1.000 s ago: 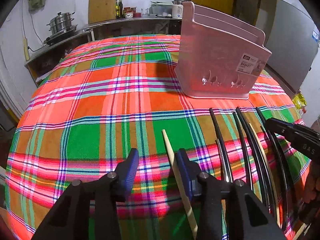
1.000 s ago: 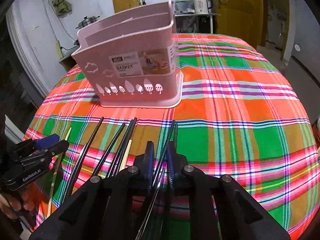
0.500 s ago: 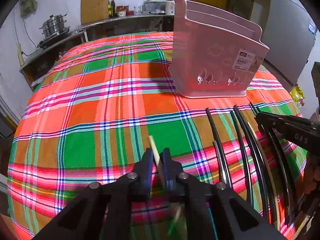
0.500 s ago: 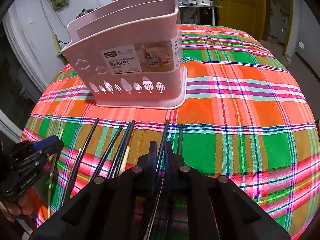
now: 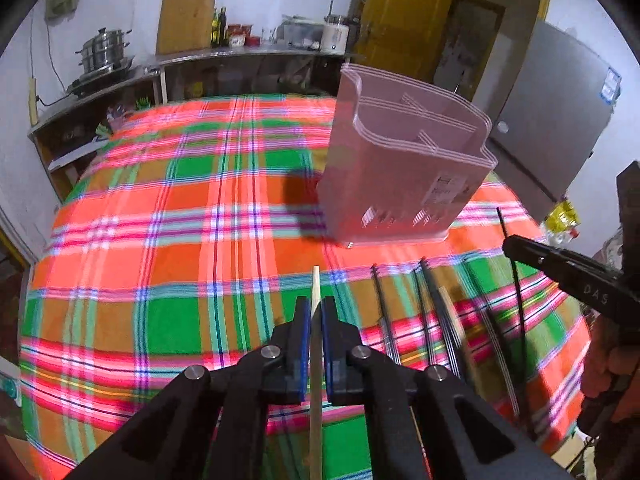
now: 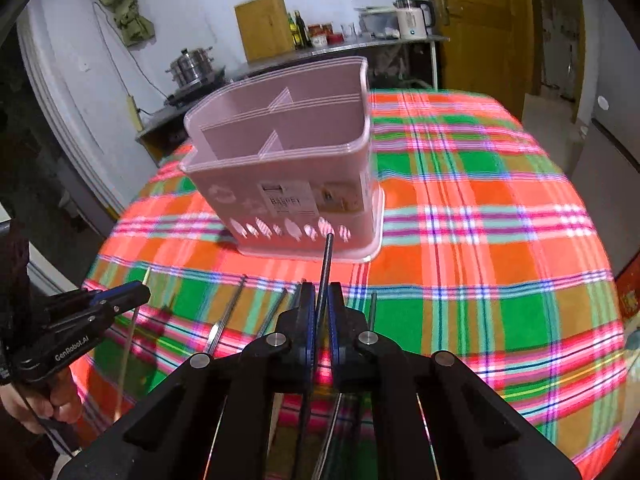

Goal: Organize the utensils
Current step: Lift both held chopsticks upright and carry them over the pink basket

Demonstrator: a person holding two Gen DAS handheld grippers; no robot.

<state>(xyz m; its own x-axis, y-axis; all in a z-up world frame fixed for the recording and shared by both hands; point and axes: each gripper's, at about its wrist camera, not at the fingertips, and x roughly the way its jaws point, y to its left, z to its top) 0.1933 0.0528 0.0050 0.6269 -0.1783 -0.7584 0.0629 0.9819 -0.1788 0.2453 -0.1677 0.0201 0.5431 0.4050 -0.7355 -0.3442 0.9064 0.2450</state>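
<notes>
My left gripper (image 5: 315, 312) is shut on a pale wooden chopstick (image 5: 316, 284) and holds it lifted above the plaid tablecloth (image 5: 180, 216). My right gripper (image 6: 322, 298) is shut on a black chopstick (image 6: 327, 256), also lifted. The pink divided utensil basket (image 5: 404, 176) stands upright beyond both, and shows in the right wrist view (image 6: 288, 168) with empty compartments. Several black chopsticks (image 5: 424, 300) and one pale one lie side by side on the cloth in front of the basket. The left gripper (image 6: 120, 298) shows in the right wrist view, the right gripper (image 5: 560, 268) in the left wrist view.
A counter with a steamer pot (image 5: 104, 50), bottles and a kettle (image 6: 412, 20) runs along the back wall. A yellow door (image 6: 480, 28) stands at the back right. The round table's edge drops off on the left (image 5: 36, 248) and the right (image 6: 600, 240).
Both grippers have risen with their chopsticks, so the basket's open top now shows. The left gripper shut on the wooden chopstick within the last second; the right was shut throughout.
</notes>
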